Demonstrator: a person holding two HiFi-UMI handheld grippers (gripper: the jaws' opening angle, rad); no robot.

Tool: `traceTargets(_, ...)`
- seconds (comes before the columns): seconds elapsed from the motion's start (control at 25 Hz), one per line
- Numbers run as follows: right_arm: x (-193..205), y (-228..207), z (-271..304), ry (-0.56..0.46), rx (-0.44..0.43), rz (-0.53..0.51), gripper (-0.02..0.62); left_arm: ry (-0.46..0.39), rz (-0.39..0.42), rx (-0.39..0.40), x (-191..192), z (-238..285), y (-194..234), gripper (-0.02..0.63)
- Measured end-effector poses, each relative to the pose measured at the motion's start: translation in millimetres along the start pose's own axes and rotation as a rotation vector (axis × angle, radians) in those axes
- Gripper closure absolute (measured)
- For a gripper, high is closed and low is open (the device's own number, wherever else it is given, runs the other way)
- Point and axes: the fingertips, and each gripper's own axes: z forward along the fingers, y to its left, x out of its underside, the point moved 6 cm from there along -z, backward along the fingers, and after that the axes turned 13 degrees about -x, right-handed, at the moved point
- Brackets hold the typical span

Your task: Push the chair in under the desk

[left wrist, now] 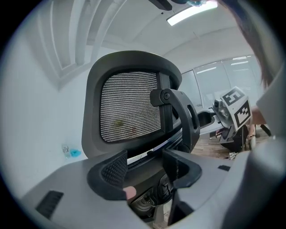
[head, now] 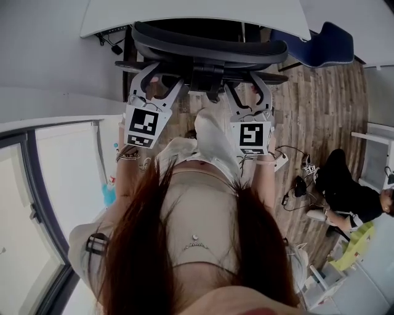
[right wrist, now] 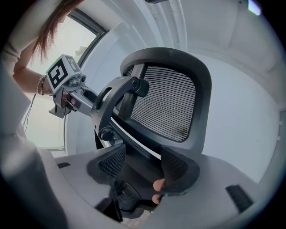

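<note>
A black office chair (head: 209,49) with a mesh headrest stands with its seat under the white desk (head: 184,15) at the top of the head view. My left gripper (head: 157,83) is open at the left side of the chair's back frame. My right gripper (head: 248,91) is open at the right side. In the left gripper view the jaws (left wrist: 145,167) stand apart below the mesh headrest (left wrist: 129,107), with the dark back frame in the gap. The right gripper (right wrist: 143,163) likewise straddles the frame below the headrest (right wrist: 165,103). Whether either one touches the frame, I cannot tell.
A blue chair (head: 326,43) stands at the desk's right end. A person (head: 345,184) sits on the wooden floor at the right, beside cables (head: 295,166). A glass partition (head: 61,166) runs along the left, with a blue bottle (head: 109,194) at its foot.
</note>
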Motion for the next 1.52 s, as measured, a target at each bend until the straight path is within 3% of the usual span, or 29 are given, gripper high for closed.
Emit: traceTargets(1.52, 11, -31, 21, 0.036, -0.010, 0.017, 0.337, 0.030, -0.020, -0.008, -8, 33, 8, 0.365)
